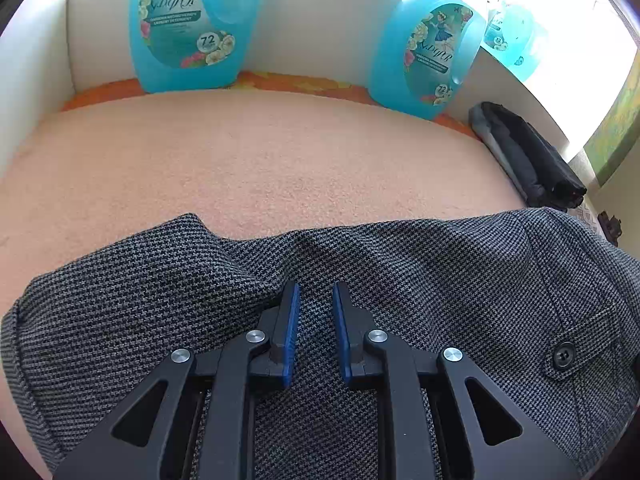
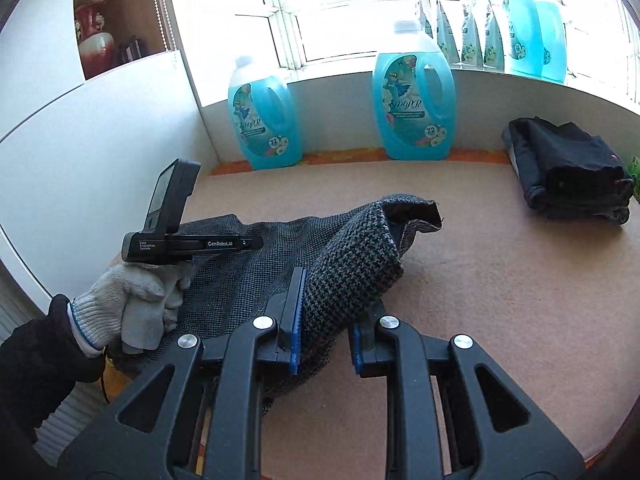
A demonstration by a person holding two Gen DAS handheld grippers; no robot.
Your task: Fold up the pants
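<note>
Grey houndstooth pants (image 1: 400,280) lie across the near part of a peach-coloured surface (image 1: 260,160); a buttoned pocket flap (image 1: 564,354) shows at the right. My left gripper (image 1: 316,292) hovers just over the cloth with its jaws apart, holding nothing. In the right wrist view my right gripper (image 2: 336,292) is shut on a bunched fold of the pants (image 2: 352,264), lifted off the surface, with the hem end curling up behind. The left gripper's body (image 2: 180,240), held by a gloved hand, is at the left over the pants.
Two blue detergent bottles (image 1: 192,28) (image 1: 428,48) stand against the white back wall. A stack of folded dark clothes (image 2: 572,172) lies at the back right. More bottles stand on the window sill (image 2: 532,36). A white wall (image 2: 100,152) bounds the left.
</note>
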